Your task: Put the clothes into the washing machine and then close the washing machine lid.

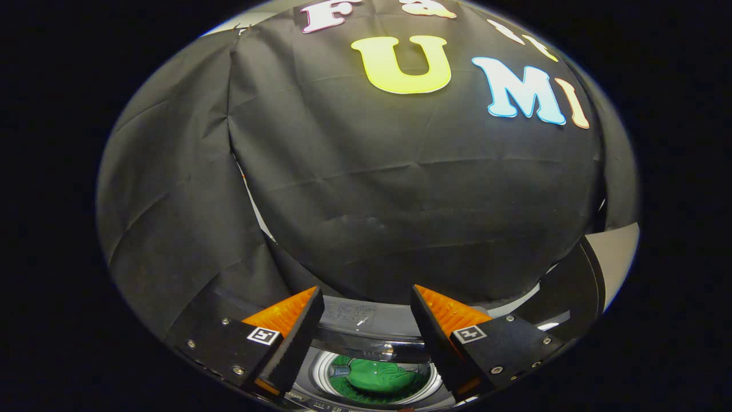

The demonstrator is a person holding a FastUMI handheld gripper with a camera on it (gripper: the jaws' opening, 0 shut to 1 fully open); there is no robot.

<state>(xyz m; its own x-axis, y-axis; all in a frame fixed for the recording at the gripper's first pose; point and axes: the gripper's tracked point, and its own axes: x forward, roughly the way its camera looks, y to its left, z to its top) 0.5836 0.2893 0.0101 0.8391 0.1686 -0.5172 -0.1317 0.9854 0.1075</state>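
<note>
The washing machine (366,337) lies below me, its round drum opening showing between and under my fingers. A green garment (377,375) lies inside the drum. The raised dark lid (577,286) stands to the right, beyond the right finger. My gripper (366,297) hangs above the machine's back rim, open, with nothing between its fingers.
The booth's black cloth wall (372,189) rises close behind the machine and wraps round the left side. A pale surface (617,257) shows at the far right past the lid.
</note>
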